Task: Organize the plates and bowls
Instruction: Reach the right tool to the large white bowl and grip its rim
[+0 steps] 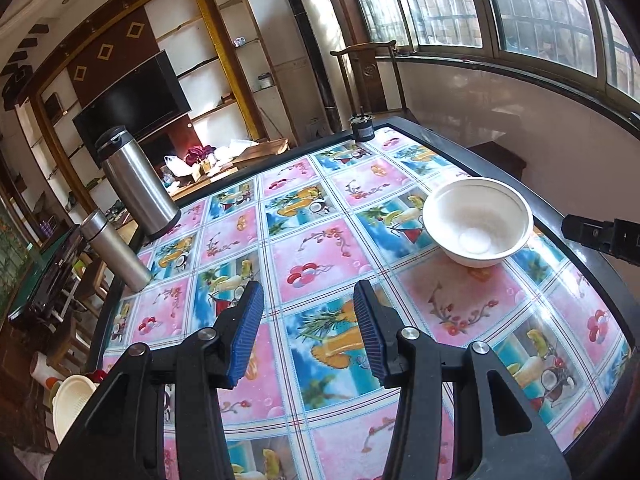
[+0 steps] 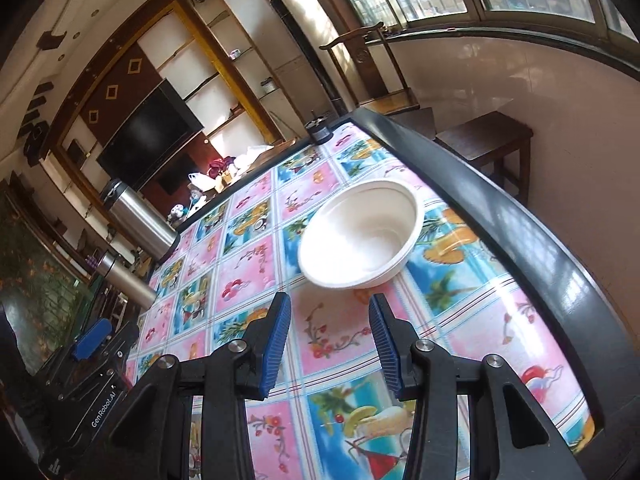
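Leftmost, along the left edge of the black-rimmed table [image 1: 460, 130] with its glossy pink-and-blue fruit-and-flower tiled covering, stand two brushed stainless steel flasks: the slimmer steel flask [image 1: 116, 250] nearer the camera and the wider steel flask with a black lid [image 1: 136, 184] behind it, toward the far left corner. Both show again at the left edge in the right wrist view, the slim one [image 2: 126, 280] and the wide one [image 2: 140, 220].

In that same view, the body of the left gripper [image 2: 94, 364] appears at lower left, and white lettering on its black casing reads "GenRobot.AI". No other writing can be read.

The left gripper [image 1: 308, 308], seen from its own camera, hangs above the middle of the table with its blue ribbed pads partly spread; nothing lies between them and they touch nothing.

At the far edge, near the far right corner, sits a small dark round container [image 1: 362, 128].

Further right, the white round bowl [image 1: 478, 222] rests upright on the covering close to the right edge, empty. The right gripper [image 2: 330, 322] hovers just short of this bowl [image 2: 360, 236], its blue pads likewise partly apart, gripping nothing and clear of the rim.
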Action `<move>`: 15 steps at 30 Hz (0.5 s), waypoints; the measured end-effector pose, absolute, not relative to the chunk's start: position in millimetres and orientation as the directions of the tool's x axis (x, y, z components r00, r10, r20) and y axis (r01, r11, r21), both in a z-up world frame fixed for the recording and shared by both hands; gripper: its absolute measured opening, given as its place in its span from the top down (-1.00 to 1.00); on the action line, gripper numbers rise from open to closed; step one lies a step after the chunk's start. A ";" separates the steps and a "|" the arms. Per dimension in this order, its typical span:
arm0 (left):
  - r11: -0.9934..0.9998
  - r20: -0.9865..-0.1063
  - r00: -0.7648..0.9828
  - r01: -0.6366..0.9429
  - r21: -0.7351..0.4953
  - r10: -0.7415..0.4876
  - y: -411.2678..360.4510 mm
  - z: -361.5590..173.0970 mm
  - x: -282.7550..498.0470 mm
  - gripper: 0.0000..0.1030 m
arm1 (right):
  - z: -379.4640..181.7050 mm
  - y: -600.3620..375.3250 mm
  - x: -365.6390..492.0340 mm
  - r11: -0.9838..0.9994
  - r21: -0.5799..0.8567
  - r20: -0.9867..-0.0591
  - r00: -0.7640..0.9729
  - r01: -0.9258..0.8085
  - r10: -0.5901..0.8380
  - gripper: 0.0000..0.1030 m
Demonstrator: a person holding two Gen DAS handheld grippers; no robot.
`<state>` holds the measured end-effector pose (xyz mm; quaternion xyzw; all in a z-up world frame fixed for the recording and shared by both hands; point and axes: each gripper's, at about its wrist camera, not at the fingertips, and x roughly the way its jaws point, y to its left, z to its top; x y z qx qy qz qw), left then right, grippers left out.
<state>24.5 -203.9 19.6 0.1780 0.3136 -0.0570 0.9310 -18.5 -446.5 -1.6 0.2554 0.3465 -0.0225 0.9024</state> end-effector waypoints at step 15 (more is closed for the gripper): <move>0.952 -0.764 0.645 0.244 0.184 -0.018 -193.3 -31.2 71.4 0.13 | -44.6 -504.9 38.1 0.801 0.444 -0.729 0.681 0.402 0.062 0.08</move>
